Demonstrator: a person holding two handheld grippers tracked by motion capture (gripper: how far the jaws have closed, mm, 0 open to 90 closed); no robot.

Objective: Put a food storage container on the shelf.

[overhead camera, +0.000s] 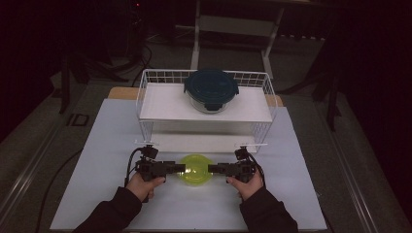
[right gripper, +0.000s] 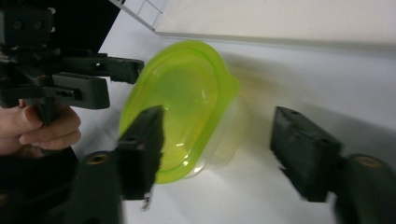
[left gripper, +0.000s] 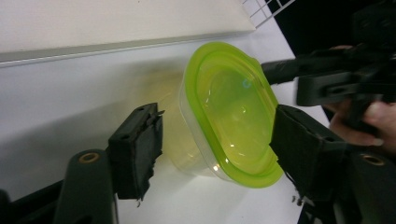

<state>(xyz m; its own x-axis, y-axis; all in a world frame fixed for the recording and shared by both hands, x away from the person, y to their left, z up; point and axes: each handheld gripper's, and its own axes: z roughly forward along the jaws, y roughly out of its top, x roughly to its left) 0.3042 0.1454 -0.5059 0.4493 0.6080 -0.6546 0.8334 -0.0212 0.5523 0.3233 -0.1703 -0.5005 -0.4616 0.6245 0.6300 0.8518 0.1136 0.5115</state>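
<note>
Dim surroundings frame a pale table (overhead camera: 111, 194) on which a white wire rack (overhead camera: 145, 104) stands at the far side; a round container with a dark lid (overhead camera: 211, 90) sits on the rack's upper shelf. Near the table's front centre, just before the rack, rests a small clear tub with a lime-green lid (overhead camera: 196, 170), upright on the surface. The left gripper (overhead camera: 179, 168), held in the person's left hand (overhead camera: 145, 184), approaches the tub from its left side; the right gripper (overhead camera: 214, 169), held in the right hand (overhead camera: 247, 185), approaches from its right side. In the left gripper view, the tub (left gripper: 224, 116) lies between the two black jaws: one pad sits against or very close to the lid's rim, the other stands apart from the clear wall. In the right gripper view, the tub (right gripper: 182, 107) likewise lies between the jaws, with one pad overlapping the lid's edge and the other well apart. Both pairs of jaws are parted, straddling the tub without clamping it.
</note>
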